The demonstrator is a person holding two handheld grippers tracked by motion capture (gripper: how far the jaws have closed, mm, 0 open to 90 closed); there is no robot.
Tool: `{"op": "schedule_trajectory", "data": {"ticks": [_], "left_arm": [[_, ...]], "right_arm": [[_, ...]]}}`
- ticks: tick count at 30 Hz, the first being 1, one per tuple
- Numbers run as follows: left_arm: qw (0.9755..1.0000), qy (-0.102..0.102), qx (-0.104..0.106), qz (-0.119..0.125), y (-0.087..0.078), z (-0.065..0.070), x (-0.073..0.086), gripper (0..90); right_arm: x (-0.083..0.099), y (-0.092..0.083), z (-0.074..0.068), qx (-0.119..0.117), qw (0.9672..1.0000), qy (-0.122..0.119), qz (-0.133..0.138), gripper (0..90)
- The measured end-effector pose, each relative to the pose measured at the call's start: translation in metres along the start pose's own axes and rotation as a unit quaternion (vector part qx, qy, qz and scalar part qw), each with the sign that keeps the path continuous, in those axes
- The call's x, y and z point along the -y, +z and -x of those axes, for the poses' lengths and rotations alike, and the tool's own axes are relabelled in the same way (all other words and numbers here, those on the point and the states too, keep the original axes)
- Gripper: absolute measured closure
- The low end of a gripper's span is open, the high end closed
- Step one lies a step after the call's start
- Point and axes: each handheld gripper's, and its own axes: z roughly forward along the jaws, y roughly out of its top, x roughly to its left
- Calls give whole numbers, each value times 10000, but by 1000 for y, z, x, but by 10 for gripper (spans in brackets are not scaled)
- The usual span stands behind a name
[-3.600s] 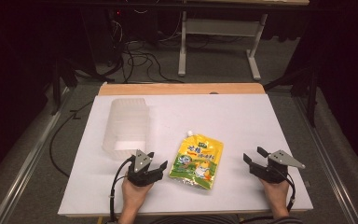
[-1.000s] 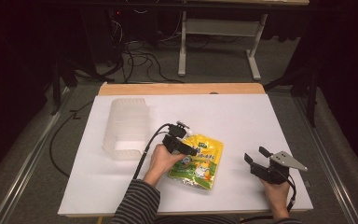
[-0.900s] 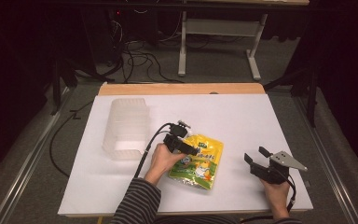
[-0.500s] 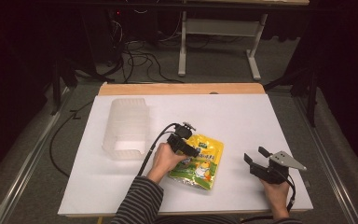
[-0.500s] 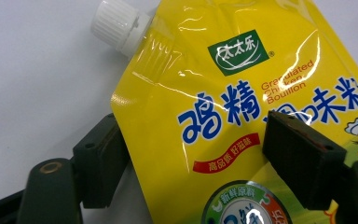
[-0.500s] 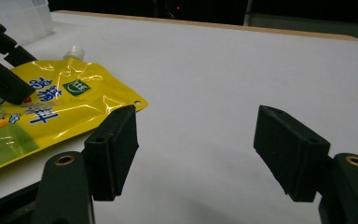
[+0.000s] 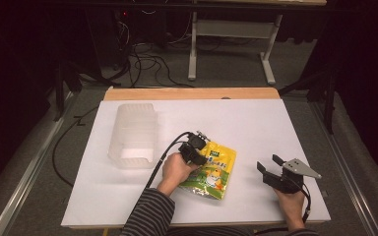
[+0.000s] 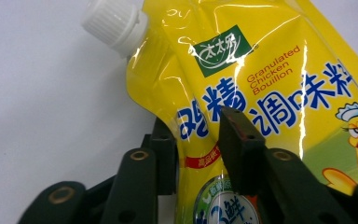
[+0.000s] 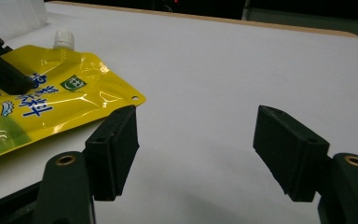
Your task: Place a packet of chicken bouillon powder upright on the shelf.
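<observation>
Table (image 7: 285,123): white top, wood strip along the far edge. Clear ribbed plastic bin (image 7: 133,133) at left-centre, open side facing the person. Yellow bouillon pouch (image 7: 211,169) lies flat near the front middle, just right of the bin and apart from it; white screw cap (image 8: 114,25) at its far-left corner, pointing away from the person.

Left gripper (image 7: 195,150) is on the pouch's upper left edge, just below the cap. In the left gripper view one jaw sits on top of the printed face, the other goes under the edge against the table, film between them. Looks like jaws clenched on the pouch, though I can't confirm firm contact on the underside.

Right gripper (image 7: 274,172) rests near the front right, well apart from the pouch; jaws spread wide, nothing between them.

Judgement: step in hand is securing the pouch for a lift, probably toward the bin. Bite is shallow and near one corner, so the bag will swing and sag. Get deeper onto the seam by the spout, lift slowly, keep it low.
</observation>
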Motion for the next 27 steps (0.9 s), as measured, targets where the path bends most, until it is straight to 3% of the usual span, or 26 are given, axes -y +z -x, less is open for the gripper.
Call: {"op": "schedule_trajectory", "data": {"ticks": [5,13,15,19,22,27], "left_arm": [[9998,170,110,29,-1,0,0,855],[9987,190,355,316,-7,-1,0,882],[9976,181,456,488,-14,-1,0,884],[9963,261,550,602,-25,1,-3,886],[9958,291,549,670,-30,3,-4,885],[9929,370,634,940,-48,8,-8,887]], "right_arm": [[0,1,0,-13,10000,3,-28,315],[0,0,0,9,10000,-2,-12,309],[0,0,-1,5,10000,-35,-12,309],[0,0,-1,8,10000,-25,5,307],[0,0,-1,13,10000,-20,17,305],[0,-1,0,16,10000,-29,34,305]]}}
